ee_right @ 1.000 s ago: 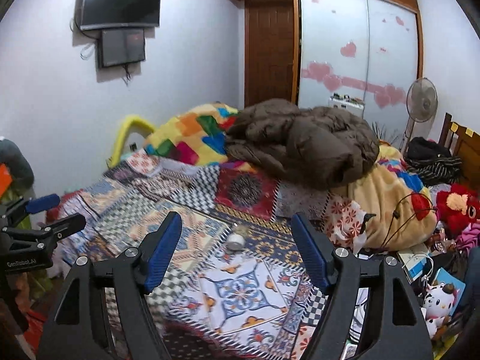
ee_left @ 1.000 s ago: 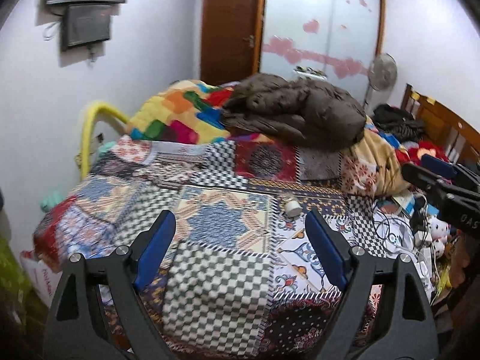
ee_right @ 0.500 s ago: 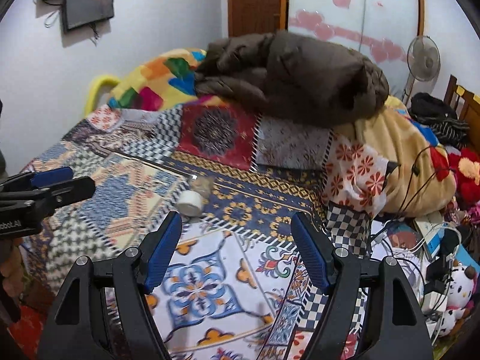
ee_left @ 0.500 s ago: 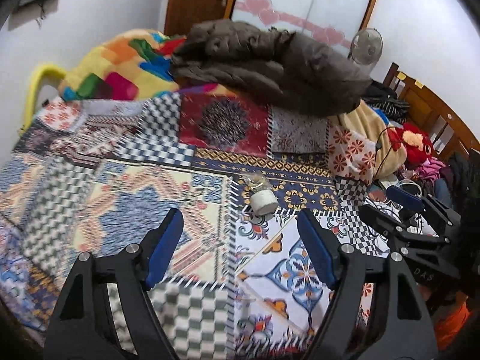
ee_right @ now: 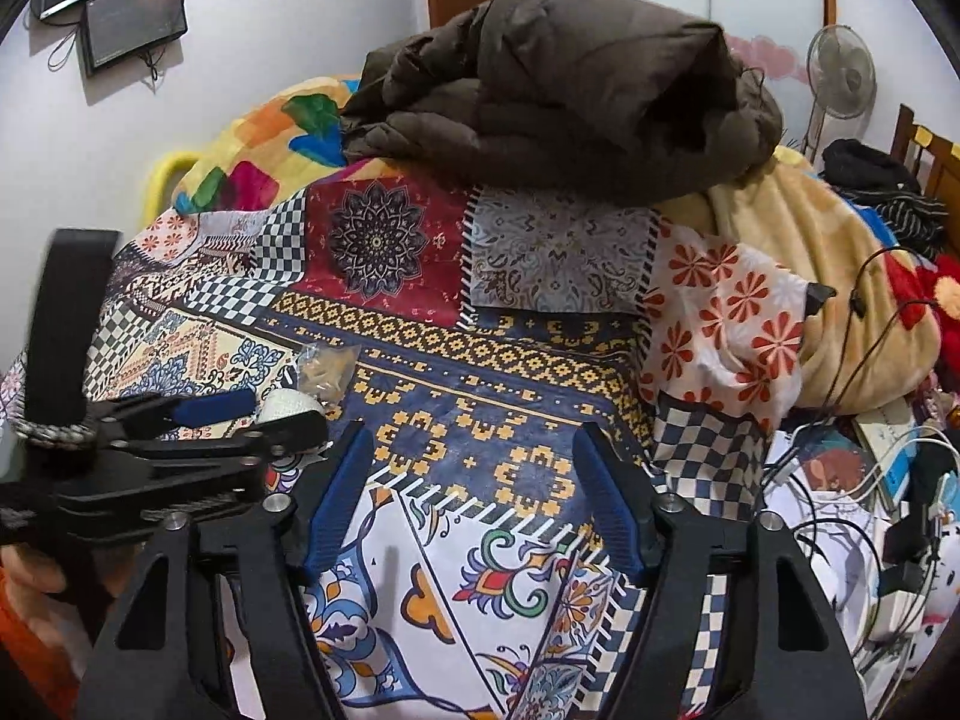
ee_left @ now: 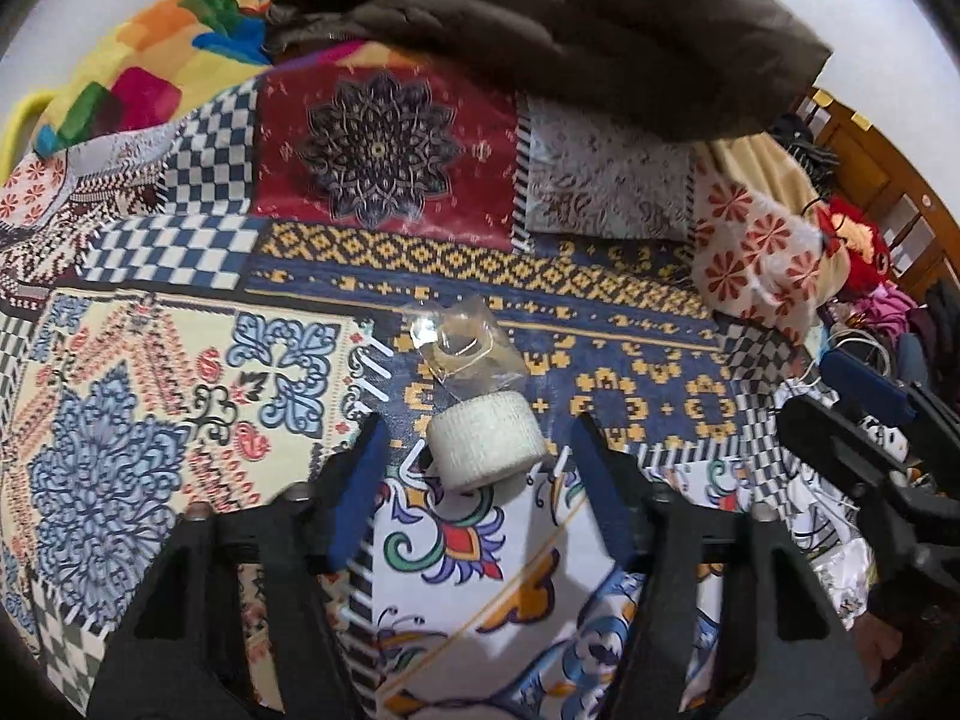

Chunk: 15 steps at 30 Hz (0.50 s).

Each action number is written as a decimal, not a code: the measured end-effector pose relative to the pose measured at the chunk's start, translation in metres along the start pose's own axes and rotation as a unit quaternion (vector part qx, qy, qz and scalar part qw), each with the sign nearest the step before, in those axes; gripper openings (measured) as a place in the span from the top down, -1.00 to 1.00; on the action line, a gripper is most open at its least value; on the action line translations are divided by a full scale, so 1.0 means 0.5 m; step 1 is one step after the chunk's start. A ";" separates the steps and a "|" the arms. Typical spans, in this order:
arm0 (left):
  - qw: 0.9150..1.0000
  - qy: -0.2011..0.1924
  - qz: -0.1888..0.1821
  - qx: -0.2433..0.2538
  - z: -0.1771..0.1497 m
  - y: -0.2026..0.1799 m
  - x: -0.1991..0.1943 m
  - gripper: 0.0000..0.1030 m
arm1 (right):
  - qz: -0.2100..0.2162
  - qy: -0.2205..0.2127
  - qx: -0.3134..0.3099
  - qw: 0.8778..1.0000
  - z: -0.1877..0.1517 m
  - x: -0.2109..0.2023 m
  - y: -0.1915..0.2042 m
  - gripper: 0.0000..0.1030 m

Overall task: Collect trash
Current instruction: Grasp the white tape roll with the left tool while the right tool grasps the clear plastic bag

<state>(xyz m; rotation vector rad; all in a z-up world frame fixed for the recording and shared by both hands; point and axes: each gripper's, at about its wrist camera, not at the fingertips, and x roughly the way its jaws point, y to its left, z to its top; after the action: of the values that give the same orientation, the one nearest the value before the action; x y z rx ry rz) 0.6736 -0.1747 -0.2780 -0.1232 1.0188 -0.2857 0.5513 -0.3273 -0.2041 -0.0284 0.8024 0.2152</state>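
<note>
A white bandage roll lies on the patchwork bedspread, with a crumpled clear plastic wrapper just behind it. My left gripper is open, its blue pads on either side of the roll, not touching it. In the right wrist view the roll and wrapper sit at the left, partly hidden by the left gripper. My right gripper is open and empty over the bedspread, right of the roll.
A brown padded jacket and a colourful blanket are piled at the back of the bed. A beige blanket, cables and plush toys crowd the right side. A fan stands by the wardrobe.
Both grippers have moved forward and down toward the bed. The left gripper has closed in on the roll, which now lies between its open fingers.
</note>
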 end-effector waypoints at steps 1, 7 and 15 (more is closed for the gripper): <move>1.000 0.009 -0.004 0.000 -0.003 0.002 0.010 0.23 | 0.005 0.003 -0.001 1.000 0.004 0.009 0.003 -0.20; 1.000 -0.022 0.004 -0.004 -0.023 0.030 -0.025 0.24 | 0.050 0.027 0.005 0.998 0.024 0.064 0.034 -0.14; 0.998 -0.044 0.045 -0.027 -0.039 0.108 -0.089 0.24 | 0.113 0.072 0.027 0.991 0.056 0.169 0.108 -0.04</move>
<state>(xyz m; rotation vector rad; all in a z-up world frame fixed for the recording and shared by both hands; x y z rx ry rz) 0.6450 -0.1094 -0.2643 -0.1364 0.9415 -0.1691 0.6173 -0.2563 -0.2424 0.0998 0.9557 0.4086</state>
